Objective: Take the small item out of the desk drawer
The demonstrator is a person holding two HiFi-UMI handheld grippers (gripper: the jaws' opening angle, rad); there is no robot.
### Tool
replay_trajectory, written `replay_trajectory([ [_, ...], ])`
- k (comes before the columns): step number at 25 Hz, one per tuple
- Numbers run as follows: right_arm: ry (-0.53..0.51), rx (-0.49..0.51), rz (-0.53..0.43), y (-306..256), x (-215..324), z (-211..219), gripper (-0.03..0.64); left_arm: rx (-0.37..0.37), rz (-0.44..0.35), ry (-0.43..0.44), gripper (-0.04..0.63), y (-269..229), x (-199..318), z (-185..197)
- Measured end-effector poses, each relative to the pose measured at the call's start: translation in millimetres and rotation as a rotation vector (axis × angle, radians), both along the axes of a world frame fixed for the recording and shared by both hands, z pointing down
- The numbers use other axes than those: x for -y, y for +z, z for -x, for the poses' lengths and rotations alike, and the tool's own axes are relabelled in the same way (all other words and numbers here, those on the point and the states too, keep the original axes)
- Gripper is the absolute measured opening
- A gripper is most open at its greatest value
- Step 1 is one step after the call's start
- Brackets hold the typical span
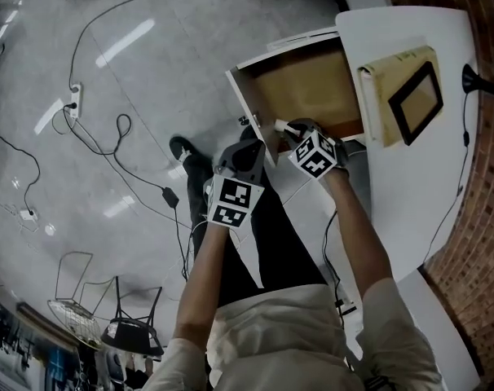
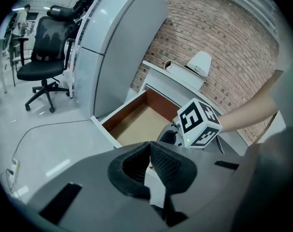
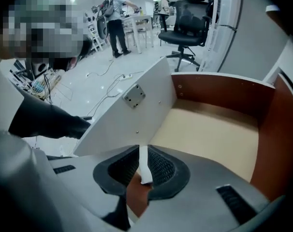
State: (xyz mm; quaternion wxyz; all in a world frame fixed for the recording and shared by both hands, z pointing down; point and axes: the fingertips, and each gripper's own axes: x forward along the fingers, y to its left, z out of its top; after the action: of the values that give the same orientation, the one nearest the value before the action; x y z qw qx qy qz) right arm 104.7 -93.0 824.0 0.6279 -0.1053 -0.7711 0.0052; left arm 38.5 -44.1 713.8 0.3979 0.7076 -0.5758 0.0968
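Observation:
The desk drawer (image 1: pixel 312 84) stands pulled out, and its tan floor (image 3: pixel 209 134) looks bare; no small item shows in any view. My right gripper (image 1: pixel 284 129) points steeply down at the drawer's white front panel (image 3: pixel 132 115). Its jaws (image 3: pixel 141 151) are a little apart, and the panel's top edge shows in the gap between them. My left gripper (image 1: pixel 245 155) hangs just outside that front panel, its tips (image 2: pixel 149 146) closed together. A white sliver shows behind them, and I cannot tell what it is. The left gripper view also shows the drawer (image 2: pixel 137 122) and the right gripper (image 2: pixel 169 137).
The white desk top (image 1: pixel 443 177) carries a brown envelope (image 1: pixel 385 104) and a black-framed tablet (image 1: pixel 416 102). Cables and a power strip (image 1: pixel 74 100) lie on the floor to the left. A chair (image 1: pixel 125 324) stands behind. An office chair (image 2: pixel 45 47) and a tall white cabinet (image 2: pixel 117 47) are nearby.

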Motion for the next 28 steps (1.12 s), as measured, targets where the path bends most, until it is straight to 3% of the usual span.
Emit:
replay_trajectory([
  [12, -0.250, -0.191, 0.039, 60.6, -8.8, -16.3, 0.132, -0.016, 0.003, -0.006, 0.017, 14.7, -13.9, 18.9],
  [16, -0.274, -0.234, 0.058, 71.8, -8.8, -18.0, 0.172, -0.013, 0.005, -0.006, 0.017, 21.2, -14.2, 24.6],
  [28, -0.371, -0.356, 0.127, 87.6, -16.4, -23.0, 0.206, -0.009, 0.017, -0.017, 0.017, 29.8, -20.4, 24.6],
])
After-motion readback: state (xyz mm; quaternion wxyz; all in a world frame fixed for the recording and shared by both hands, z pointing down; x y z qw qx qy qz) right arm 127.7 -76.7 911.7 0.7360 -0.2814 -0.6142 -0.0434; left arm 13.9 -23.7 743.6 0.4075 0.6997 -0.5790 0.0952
